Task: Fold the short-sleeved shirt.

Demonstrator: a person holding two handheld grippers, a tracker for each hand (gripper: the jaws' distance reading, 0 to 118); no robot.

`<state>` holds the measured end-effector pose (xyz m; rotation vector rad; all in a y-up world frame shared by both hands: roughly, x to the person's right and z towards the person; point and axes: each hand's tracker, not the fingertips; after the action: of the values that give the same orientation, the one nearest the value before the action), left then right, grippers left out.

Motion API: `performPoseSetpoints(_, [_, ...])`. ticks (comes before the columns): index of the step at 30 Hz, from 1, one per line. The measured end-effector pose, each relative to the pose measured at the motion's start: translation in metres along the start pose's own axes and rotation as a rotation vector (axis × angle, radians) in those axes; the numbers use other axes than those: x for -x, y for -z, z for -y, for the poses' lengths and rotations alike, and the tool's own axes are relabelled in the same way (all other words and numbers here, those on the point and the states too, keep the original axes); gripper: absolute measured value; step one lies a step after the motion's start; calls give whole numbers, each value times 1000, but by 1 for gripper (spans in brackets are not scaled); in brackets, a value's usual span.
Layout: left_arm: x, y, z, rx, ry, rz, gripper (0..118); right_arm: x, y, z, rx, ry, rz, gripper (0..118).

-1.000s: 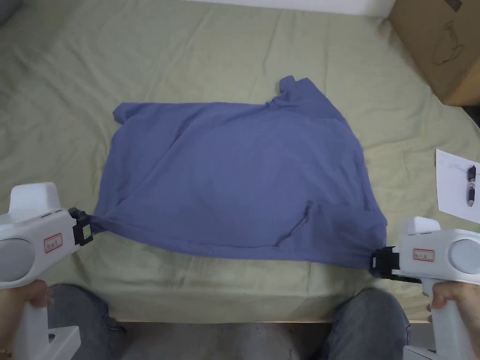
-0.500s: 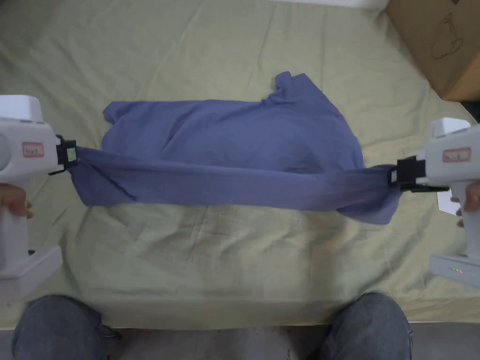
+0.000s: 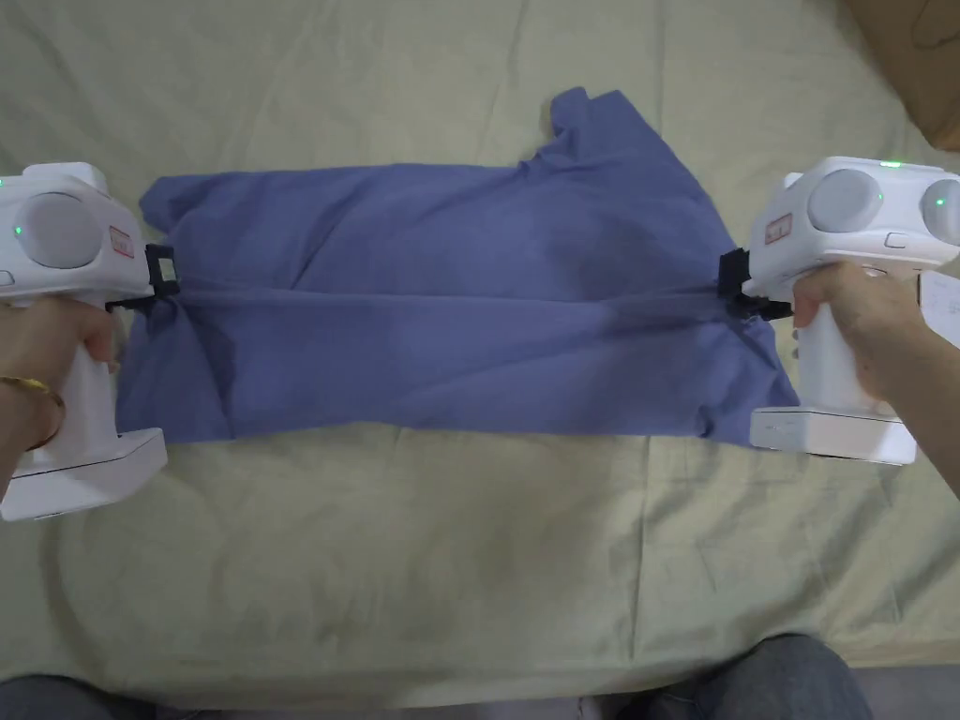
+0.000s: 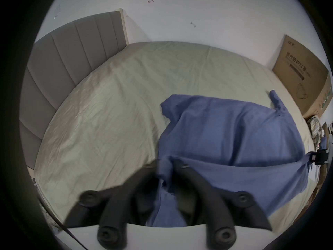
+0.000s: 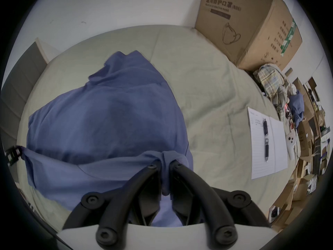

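Observation:
A blue short-sleeved shirt (image 3: 450,281) lies across the pale green bed sheet, its near edge lifted and stretched taut between the two grippers. My left gripper (image 3: 161,279) is shut on the shirt's left end; in the left gripper view the cloth (image 4: 234,131) is pinched between the black jaws of that gripper (image 4: 166,165). My right gripper (image 3: 733,286) is shut on the right end, with blue fabric (image 5: 108,120) bunched between the jaws at the gripper's tip (image 5: 164,161). The lifted part hangs over the half that rests on the bed. A sleeve (image 3: 586,117) pokes out at the back.
A cardboard box (image 5: 252,23) stands at the back right of the bed. A sheet of paper with a pen (image 5: 264,142) lies to the right of the shirt. A grey headboard (image 4: 68,55) is on the left. The person's knees (image 3: 778,675) are at the near bed edge.
Both grippers have carried the shirt's near edge up and away from the person, over the rest of the shirt. The head camera has also shifted forward.

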<state>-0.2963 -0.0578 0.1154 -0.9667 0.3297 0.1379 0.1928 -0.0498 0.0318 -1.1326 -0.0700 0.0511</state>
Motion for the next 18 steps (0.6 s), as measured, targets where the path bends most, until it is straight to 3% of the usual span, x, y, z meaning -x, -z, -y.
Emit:
performPoseSetpoints(1, [-4, 2, 3, 14, 19, -17, 42, -1, 4, -1, 5, 12, 2, 18])
performPoseSetpoints(2, [-5, 3, 3, 13, 27, -19, 68, -2, 6, -3, 12, 16, 4, 44])
performPoseSetpoints(4, [-3, -7, 5, -21, 32, -22, 90, -9, 1, -4, 13, 18, 15, 86])
performPoseSetpoints(5, [-2, -15, 6, -59, 25, -17, 99, -12, -7, -4, -23, 20, 24, 93])
performPoseSetpoints(11, [17, -99, 22, -350, -35, 69, 102, -30, -102, 27, -337, -57, -30, 93])
performPoseSetpoints(13, [22, -135, 42, -485, -29, 73, 107, -29, -142, 55, -532, -117, -79, 94])
performPoseSetpoints(15, [22, -166, 68, -588, 11, 40, 109, -30, -171, 87, -621, -104, -24, 101])
performPoseSetpoints(18, [22, -193, 101, -640, 82, 1, 107, -25, -201, 138, -732, -92, -52, 108])
